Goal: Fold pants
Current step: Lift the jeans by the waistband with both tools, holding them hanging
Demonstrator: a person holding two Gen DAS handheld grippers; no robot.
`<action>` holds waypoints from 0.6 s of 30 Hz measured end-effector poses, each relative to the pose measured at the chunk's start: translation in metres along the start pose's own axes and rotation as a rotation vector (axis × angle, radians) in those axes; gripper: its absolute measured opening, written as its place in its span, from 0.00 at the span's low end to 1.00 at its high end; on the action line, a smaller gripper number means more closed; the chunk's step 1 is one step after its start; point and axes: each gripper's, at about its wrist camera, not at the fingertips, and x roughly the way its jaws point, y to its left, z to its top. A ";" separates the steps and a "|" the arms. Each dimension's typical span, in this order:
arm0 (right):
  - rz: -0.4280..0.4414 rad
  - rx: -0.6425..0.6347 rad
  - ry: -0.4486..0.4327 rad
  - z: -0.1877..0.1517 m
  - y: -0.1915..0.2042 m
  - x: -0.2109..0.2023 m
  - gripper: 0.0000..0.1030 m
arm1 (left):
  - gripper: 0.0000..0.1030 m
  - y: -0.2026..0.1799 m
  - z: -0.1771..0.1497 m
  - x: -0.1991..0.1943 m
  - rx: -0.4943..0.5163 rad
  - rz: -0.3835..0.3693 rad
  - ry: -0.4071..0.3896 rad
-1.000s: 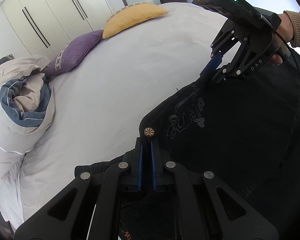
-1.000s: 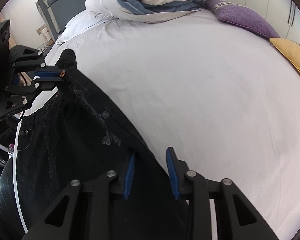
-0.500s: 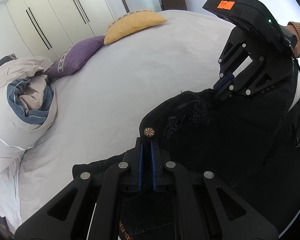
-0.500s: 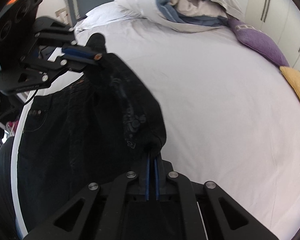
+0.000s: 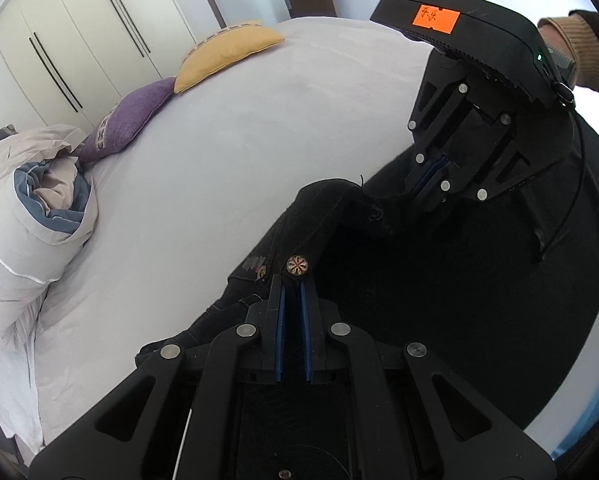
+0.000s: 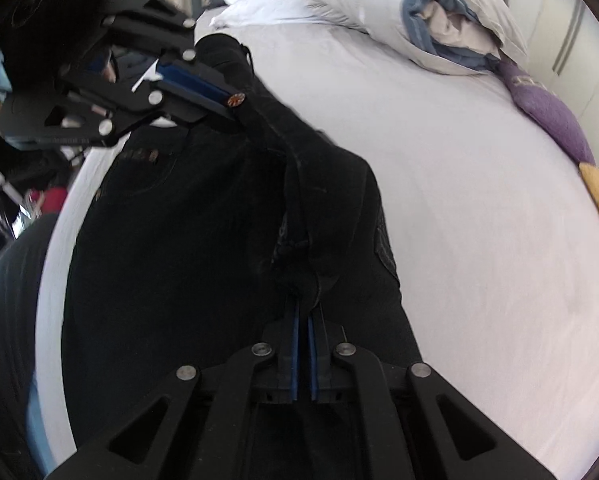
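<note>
Black pants lie on the white bed, their far edge lifted. My left gripper is shut on the waistband beside a round metal button. My right gripper is shut on the pants' edge further along. Each gripper shows in the other's view: the right one at upper right, the left one at upper left. The lifted black fabric hangs between them in a fold and leans over the rest of the pants.
A rolled grey-and-blue duvet lies at the head of the bed, also in the right wrist view. A purple cushion and a yellow cushion lie along the far side. White wardrobes stand behind.
My right gripper closed on the pants' edge. Both grippers then rose and came closer together, lifting the edge off the bed into a fold.
</note>
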 end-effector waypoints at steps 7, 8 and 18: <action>-0.021 -0.128 0.068 -0.015 0.056 0.003 0.05 | 0.05 -0.035 -0.045 -0.025 0.012 -0.013 0.030; -0.026 -0.144 0.070 -0.016 0.064 0.002 0.05 | 0.05 -0.041 -0.051 -0.029 0.024 -0.009 0.036; -0.071 -0.341 0.148 -0.032 0.124 0.006 0.05 | 0.05 -0.077 -0.092 -0.049 0.141 0.015 0.080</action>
